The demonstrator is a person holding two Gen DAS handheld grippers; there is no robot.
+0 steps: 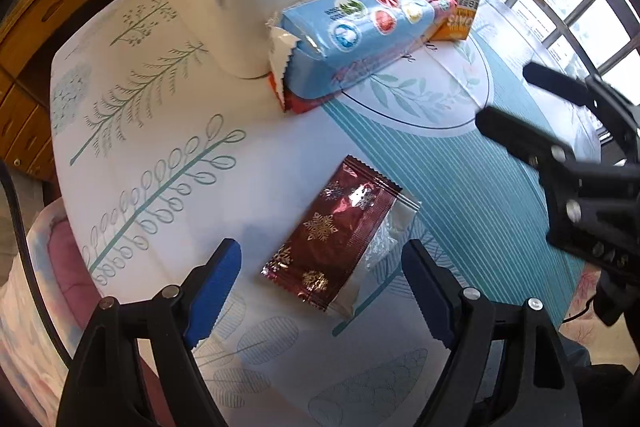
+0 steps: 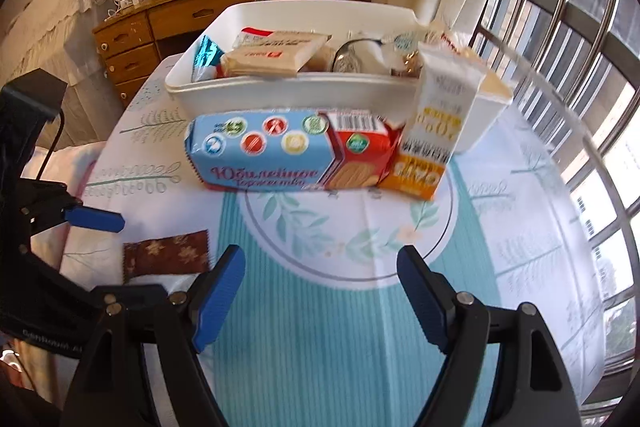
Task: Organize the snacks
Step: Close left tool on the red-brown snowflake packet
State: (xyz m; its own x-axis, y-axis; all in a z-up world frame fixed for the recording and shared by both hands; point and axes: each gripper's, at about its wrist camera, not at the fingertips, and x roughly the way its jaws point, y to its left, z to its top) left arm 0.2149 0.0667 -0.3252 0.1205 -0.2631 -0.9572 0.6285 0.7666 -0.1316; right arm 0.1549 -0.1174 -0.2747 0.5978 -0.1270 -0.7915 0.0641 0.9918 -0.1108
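The left claw [image 1: 322, 291] gapes wide and empty around the dark red foil snack packet with gold snowflakes [image 1: 340, 235]. The right claw [image 2: 320, 291] is equally open, holding nothing. Light, crinkly and probably slippery, the packet is best pinched across its narrow middle.

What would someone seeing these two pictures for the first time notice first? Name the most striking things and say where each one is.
The eye goes first to the dark red snowflake wrapper, lying flat on the patterned tablecloth just ahead of the open left gripper. Behind it, the blue and red biscuit pack lies against the front of the white tub, which is already heaped with snacks. An orange and white carton stands at the tub's right end.
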